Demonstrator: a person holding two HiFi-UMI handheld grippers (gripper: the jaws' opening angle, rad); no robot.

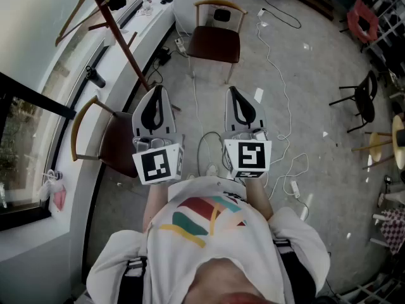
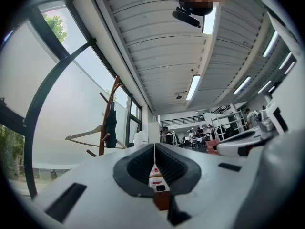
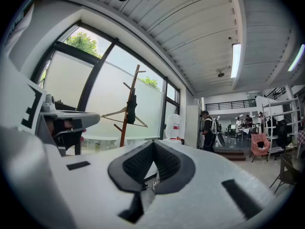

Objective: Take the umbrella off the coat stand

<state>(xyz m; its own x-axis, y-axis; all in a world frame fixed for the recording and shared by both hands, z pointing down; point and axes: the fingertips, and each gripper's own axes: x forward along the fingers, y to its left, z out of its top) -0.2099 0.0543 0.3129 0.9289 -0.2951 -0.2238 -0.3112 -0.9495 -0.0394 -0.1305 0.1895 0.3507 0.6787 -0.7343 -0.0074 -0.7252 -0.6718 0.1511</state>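
1. Floor [image 1: 316, 106]: grey, speckled, taking up most of the head view.
2. Window wall [image 1: 25, 125]: runs along the 9 o'clock side, with a white sill under it.
3. Coat stand [image 1: 126, 46]: a wooden pole with pegs, leaning across the head view toward 11 o'clock from the grippers. It stands against the glass in the left gripper view [image 2: 102, 137] and the right gripper view [image 3: 127, 123].
4. Chairs: one [image 1: 215, 40] at 12 o'clock, one [image 1: 107, 138] at 9 o'clock, just beside the left gripper.
5. Left gripper [image 1: 158, 92]: jaws together, nothing between them, confirmed in its own view [image 2: 154, 147]. Well apart from the stand.
6. Right gripper [image 1: 233, 91]: jaws together and empty [image 3: 153, 144], at 3 o'clock of the left one, side by side with it.
7. Umbrella [image 2: 111, 125]: dark, folded, hanging on the upper pegs of the stand [image 3: 131, 109]. Neither gripper touches it.
8. Wooden hanger [image 1: 82, 5]: on the stand, at 9 o'clock of the pole.
9. White cables [image 1: 278, 62]: loose on the floor from 12 to 3 o'clock.
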